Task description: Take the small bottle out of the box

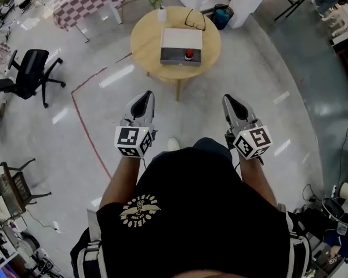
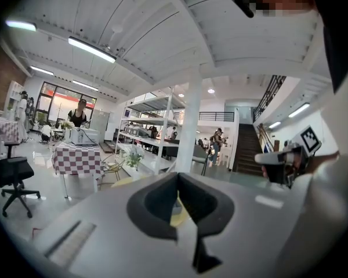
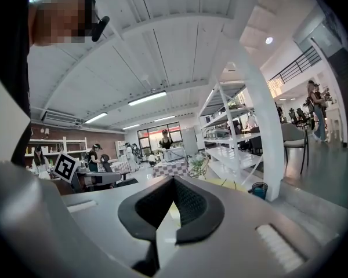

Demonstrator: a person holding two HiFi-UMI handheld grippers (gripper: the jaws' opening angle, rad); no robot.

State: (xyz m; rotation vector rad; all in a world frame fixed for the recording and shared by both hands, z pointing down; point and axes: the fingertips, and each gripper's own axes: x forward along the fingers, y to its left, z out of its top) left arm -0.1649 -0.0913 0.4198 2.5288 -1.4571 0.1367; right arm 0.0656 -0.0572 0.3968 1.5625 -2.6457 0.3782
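Note:
A flat box point(image 1: 181, 42) with a white top and grey front lies on a round wooden table point(image 1: 145, 39) ahead of me. A small red-topped thing point(image 1: 189, 54), perhaps the small bottle, stands at the box's front edge. My left gripper point(image 1: 144, 97) and right gripper point(image 1: 228, 100) are held side by side at waist height, well short of the table and pointing toward it. Both are shut with nothing between the jaws, as the left gripper view point(image 2: 177, 176) and the right gripper view point(image 3: 174, 180) confirm.
Glasses point(image 1: 195, 21) and a small vase with flowers point(image 1: 161, 10) are on the table behind the box. A black office chair point(image 1: 30, 68) stands at the left and a teal bin point(image 1: 222, 16) beyond the table. A red tape line point(image 1: 84, 120) runs across the floor.

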